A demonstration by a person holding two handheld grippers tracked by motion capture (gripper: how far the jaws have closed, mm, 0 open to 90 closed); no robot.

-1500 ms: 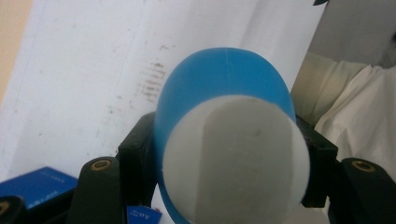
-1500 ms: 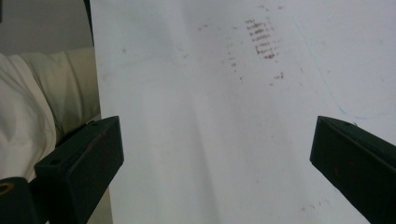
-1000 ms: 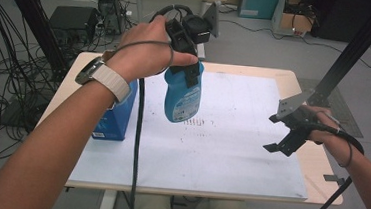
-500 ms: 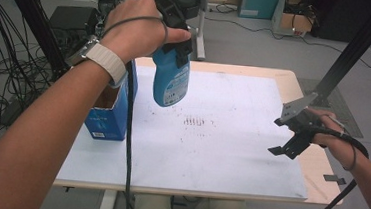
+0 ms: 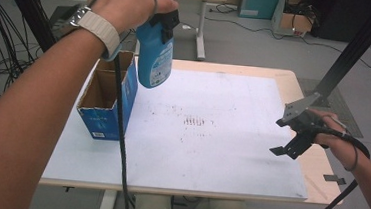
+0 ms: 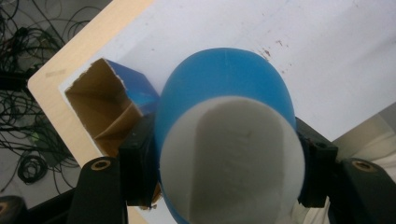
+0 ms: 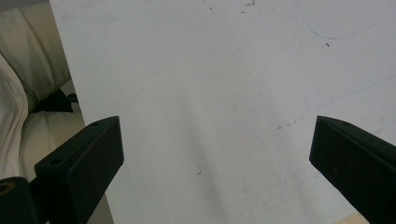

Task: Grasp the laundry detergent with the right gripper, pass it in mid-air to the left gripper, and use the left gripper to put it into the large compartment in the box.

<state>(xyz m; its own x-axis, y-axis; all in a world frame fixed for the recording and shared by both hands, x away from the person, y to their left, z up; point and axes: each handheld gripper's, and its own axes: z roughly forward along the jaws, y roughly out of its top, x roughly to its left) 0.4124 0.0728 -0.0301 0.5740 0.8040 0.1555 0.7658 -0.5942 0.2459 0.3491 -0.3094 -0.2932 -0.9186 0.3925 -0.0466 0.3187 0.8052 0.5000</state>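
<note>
We held the blue bottle (image 5: 154, 57) clamped upright in our left gripper (image 5: 166, 20), beside the open box (image 5: 104, 103); right gripper (image 5: 291, 143) fingers released.

My left gripper (image 5: 161, 20) clamps a smooth blue plastic bottle (image 5: 153, 57), slightly glossy, white matt end. Box (image 5: 104, 109): printed blue cardboard, raw brown inside. Table (image 5: 286, 78): pale wood, matt white sheet (image 5: 221, 137), scuffed.

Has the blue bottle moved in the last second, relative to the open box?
Yes. The blue bottle, clamped in the left gripper, has risen and shifted toward the table's far left, now hanging above the open box corner.
</note>
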